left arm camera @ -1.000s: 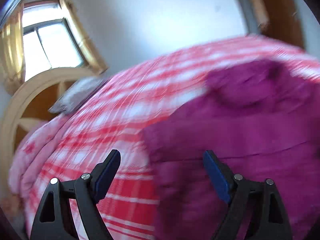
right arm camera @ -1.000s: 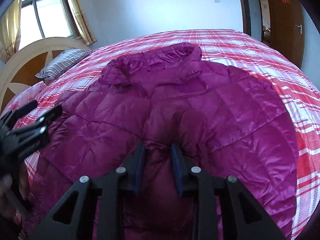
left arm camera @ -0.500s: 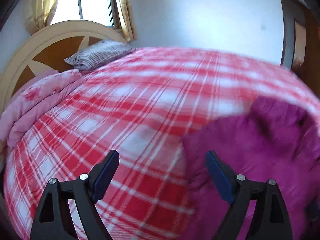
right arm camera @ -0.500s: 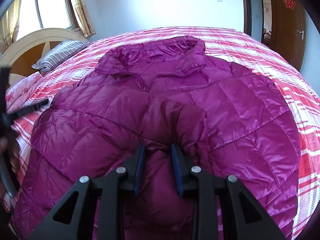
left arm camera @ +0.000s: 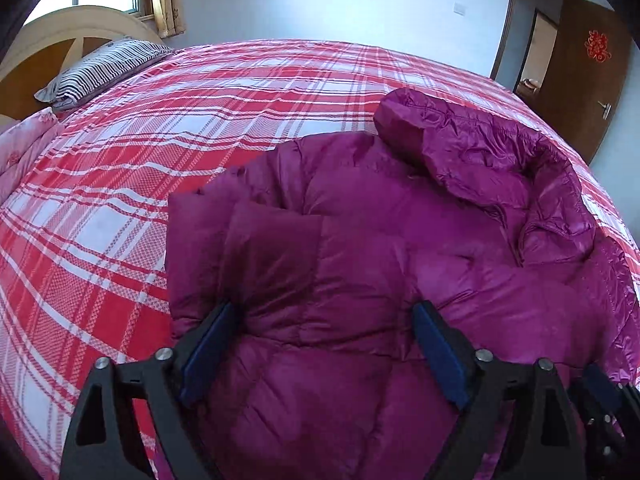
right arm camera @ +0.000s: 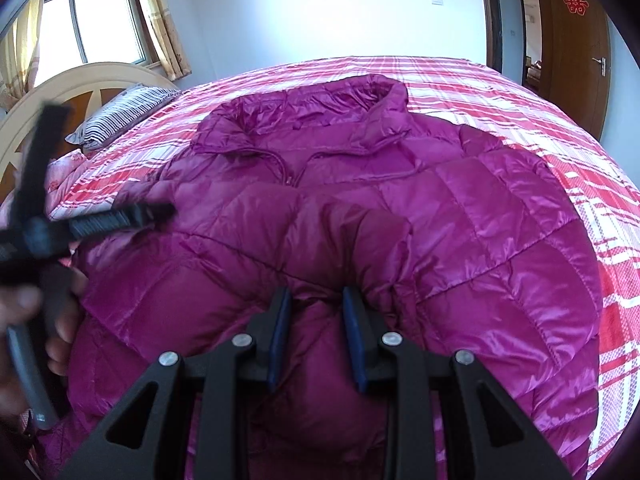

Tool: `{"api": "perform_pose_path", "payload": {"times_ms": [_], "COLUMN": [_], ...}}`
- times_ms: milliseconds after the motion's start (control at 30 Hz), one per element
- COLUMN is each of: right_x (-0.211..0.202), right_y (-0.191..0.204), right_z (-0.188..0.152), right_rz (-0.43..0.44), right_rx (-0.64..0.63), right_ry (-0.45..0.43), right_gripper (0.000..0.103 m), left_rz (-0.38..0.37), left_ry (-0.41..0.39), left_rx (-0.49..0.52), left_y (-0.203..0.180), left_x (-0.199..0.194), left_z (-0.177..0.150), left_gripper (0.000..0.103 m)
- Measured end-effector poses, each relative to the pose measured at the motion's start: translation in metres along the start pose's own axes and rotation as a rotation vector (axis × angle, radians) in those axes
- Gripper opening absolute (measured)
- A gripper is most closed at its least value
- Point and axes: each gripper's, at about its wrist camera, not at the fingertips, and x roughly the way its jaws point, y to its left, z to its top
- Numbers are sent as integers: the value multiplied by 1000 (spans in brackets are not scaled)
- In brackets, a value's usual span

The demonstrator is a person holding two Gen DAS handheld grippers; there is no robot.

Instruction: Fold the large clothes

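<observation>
While the left tongs (left arm camera: 320,344) stand wide over the near left part of the purple down jacket (left arm camera: 400,260), nothing is gripped; blue pads (left arm camera: 208,352) straddle a puffy quilted fold, apparently touching the cloth. Advice, as judgement: close on a seam line or on the hem rather than on the loft, since the slick padded shell is likely to slide out of a shallow bite. Collar (left arm camera: 480,152) lies far right. Item rests on the bed (left arm camera: 160,128), red and white plaid cover; striped pillow (left arm camera: 100,68) and pale curved headboard (left arm camera: 60,28) far left; brown door (left arm camera: 576,80) with a red paper emblem at right

Right wrist view: right tongs (right arm camera: 316,320), narrow, pinching a bunched ridge of the down jacket (right arm camera: 460,208) at its near edge. Zip closed, collar (right arm camera: 320,100) away from camera. Judgement: lift both sides level and lay the fold slowly, pressing the air out. Left tongs (right arm camera: 120,216) blurred at left edge, hand (right arm camera: 36,320) beneath. Bed (right arm camera: 500,84), window (right arm camera: 96,28) with yellow curtains, white wall, door (right arm camera: 576,40)
</observation>
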Motion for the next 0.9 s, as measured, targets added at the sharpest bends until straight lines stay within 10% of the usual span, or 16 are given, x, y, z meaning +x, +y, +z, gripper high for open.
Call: {"api": "perform_pose_path", "payload": {"times_ms": [433,900], "right_x": [-38,24], "right_y": [10,5], "right_z": [36,25], "right_rz": [-37,-19], "right_rx": [1,-68], "right_ry": [-77,57], "right_gripper": [30,24], "left_rz": [65,90], "left_ry": [-17,-11], "left_rx": [46,56], "left_y": [-6,-9], "left_x": [8,9], "left_z": [-5,-7], "left_gripper": [98,100]}}
